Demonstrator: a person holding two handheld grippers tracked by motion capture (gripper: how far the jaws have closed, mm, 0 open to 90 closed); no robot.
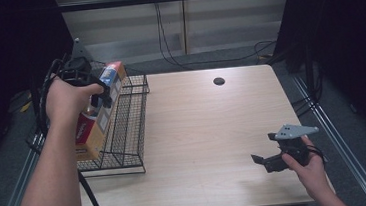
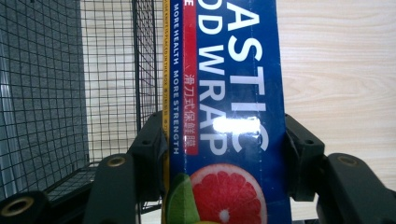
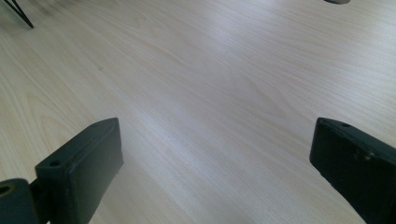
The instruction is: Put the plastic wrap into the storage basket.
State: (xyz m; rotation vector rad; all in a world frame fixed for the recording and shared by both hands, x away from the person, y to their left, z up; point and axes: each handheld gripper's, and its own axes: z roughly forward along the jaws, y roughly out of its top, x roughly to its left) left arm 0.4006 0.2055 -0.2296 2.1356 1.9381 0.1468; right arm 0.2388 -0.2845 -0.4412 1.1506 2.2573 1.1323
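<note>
Right gripper point(image 1: 262, 162) idles wide open near-right; left gripper point(image 2: 224, 154) clamps the plastic wrap box point(image 2: 224, 93) mid-length, over the wire basket point(image 1: 130, 122) — light, stiff, probably slick cardboard.

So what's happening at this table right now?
A person works with a gripper in each hand. The left gripper is clamped across a long plastic wrap box, holding it over the black wire basket at the table's left edge; whether the box touches the basket cannot be told. The right gripper rests near the wooden table at the front right, jaws wide apart with nothing between them.
</note>
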